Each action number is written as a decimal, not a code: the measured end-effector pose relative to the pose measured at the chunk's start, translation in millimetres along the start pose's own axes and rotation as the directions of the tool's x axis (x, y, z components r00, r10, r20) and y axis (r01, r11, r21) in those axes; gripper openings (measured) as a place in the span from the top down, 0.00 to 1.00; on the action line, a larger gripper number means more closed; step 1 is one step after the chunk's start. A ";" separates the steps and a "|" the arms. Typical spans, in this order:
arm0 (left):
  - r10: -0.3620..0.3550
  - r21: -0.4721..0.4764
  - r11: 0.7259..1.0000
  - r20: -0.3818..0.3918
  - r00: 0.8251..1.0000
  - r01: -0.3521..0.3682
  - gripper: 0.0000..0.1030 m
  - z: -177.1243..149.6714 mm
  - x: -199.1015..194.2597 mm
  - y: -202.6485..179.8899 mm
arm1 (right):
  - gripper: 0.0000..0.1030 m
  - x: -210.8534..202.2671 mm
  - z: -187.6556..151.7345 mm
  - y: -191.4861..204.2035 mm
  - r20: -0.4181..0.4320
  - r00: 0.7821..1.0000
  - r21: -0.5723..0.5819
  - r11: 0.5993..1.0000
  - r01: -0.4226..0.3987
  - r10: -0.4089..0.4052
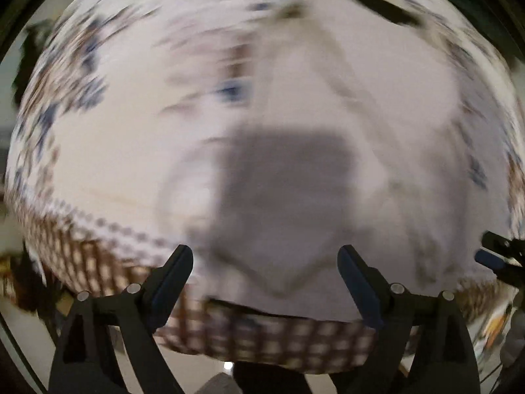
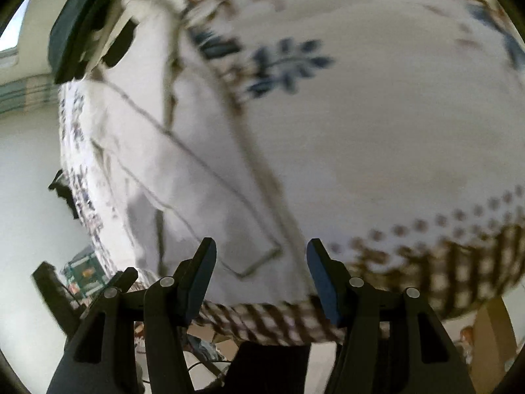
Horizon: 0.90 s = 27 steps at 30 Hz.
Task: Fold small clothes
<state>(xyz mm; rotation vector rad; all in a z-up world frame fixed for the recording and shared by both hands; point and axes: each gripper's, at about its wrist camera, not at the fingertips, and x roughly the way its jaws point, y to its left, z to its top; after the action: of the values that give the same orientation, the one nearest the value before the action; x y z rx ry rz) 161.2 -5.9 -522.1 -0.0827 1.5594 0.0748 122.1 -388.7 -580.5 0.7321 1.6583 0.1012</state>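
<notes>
A white garment (image 1: 295,170) lies spread on the patterned tablecloth; both views are motion-blurred. In the left wrist view my left gripper (image 1: 265,259) is open and empty above the garment's near edge, with a dark shadow under it. In the right wrist view the same garment (image 2: 183,170) lies to the left with dark seam lines. My right gripper (image 2: 261,256) is open and empty over the garment's near right corner. The right gripper also shows at the right edge of the left wrist view (image 1: 498,256).
The tablecloth (image 2: 377,115) is white with blue and brown floral prints and a brown checked border (image 1: 269,338) hanging over the near table edge. The left gripper's dark body (image 2: 85,23) shows at upper left in the right wrist view. Floor clutter lies below the table edge.
</notes>
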 end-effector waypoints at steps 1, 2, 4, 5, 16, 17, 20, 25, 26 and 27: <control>0.009 -0.024 1.000 -0.009 1.000 -0.009 0.13 -0.6 2.8 15.1 | 0.42 7.5 3.6 6.0 0.001 1.000 -0.016 1.000 -0.003 0.003; 0.021 -0.041 0.999 -0.019 1.000 -0.022 0.13 -1.8 5.6 27.3 | 0.42 15.4 4.4 11.2 -0.001 1.000 -0.032 0.999 0.002 -0.002; 0.036 -0.061 0.997 -0.037 0.999 -0.038 0.13 -6.2 11.1 46.1 | 0.60 33.3 4.7 22.7 -0.013 1.000 -0.062 0.998 0.022 -0.023; 0.037 -0.062 0.997 -0.048 0.998 -0.040 0.13 -8.9 15.5 52.4 | 0.67 41.9 2.6 25.7 -0.031 0.999 -0.076 0.996 0.039 -0.042; -0.074 -0.053 0.996 -0.121 0.990 0.068 0.20 -40.9 54.9 57.7 | 0.50 19.5 -31.1 -40.0 -0.063 0.990 0.100 0.986 0.135 -0.129; -0.080 -0.041 0.996 -0.104 0.991 0.076 0.28 -43.2 54.4 53.0 | 0.47 15.8 -33.0 -50.4 -0.057 0.991 0.141 0.982 0.128 -0.121; -0.101 -0.020 0.995 -0.090 0.991 0.099 0.79 -53.8 53.6 42.5 | 0.46 21.1 -37.9 -78.0 -0.101 0.992 0.218 0.971 0.100 -0.079; -0.163 -0.113 0.981 -0.025 0.986 0.159 0.98 -80.1 29.5 57.2 | 0.96 32.1 -42.3 -79.8 -0.138 0.988 0.183 0.979 0.090 -0.065; -0.173 -0.136 0.976 -0.012 0.985 0.169 0.98 -85.5 23.3 66.3 | 0.96 28.4 -42.6 -77.3 -0.126 0.989 0.178 0.979 0.104 -0.082; -0.186 -0.157 0.970 0.000 0.983 0.183 0.98 -90.4 18.4 73.1 | 0.96 23.0 -42.6 -76.4 -0.105 0.988 0.181 0.975 0.128 -0.110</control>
<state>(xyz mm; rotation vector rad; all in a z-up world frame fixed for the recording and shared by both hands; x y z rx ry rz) 64.1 57.7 -541.7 -0.3522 1.5519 0.0493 51.4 -423.7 -624.7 0.7768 1.8155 -0.1094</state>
